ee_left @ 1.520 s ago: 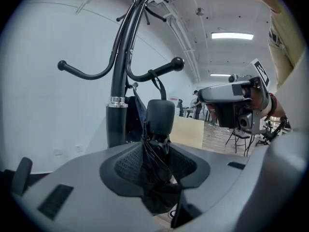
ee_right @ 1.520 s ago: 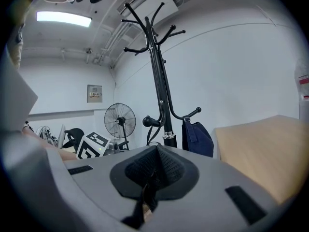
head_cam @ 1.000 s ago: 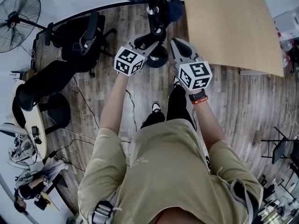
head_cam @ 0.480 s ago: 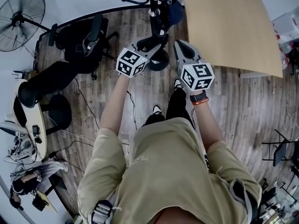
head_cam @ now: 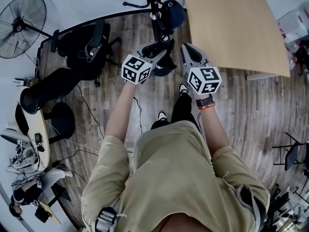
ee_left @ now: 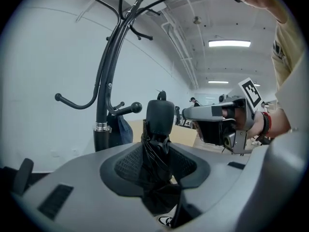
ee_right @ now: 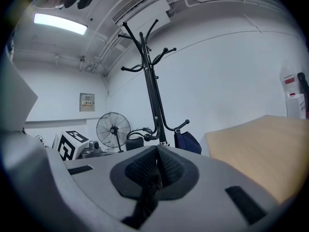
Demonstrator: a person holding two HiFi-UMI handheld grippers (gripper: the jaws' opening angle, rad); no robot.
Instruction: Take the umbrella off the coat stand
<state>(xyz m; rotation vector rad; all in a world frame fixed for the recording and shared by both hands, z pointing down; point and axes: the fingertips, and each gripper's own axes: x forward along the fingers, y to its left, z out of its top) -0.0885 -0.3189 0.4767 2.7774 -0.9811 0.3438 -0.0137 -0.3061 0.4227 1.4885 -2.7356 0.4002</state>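
Umbrella (ee_left: 159, 124): folded, black, clamped upright in my left gripper (ee_left: 157, 161), jaws partly closed on its canopy. Coat stand (ee_left: 102, 100): at my 12 o'clock; nearest hook (ee_left: 136, 107) just at umbrella's 9 o'clock, apparently clear. Right gripper (ee_right: 155, 170): closed, empty. Remaining: carry it away.

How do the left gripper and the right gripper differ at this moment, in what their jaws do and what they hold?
The left gripper has its jaws clamped on the folded black umbrella; the right gripper has its jaws together, with nothing between them. In the left gripper view the coat stand stands off to the left; in the right gripper view it stands near the middle. Both grippers are grey and face the coat stand.
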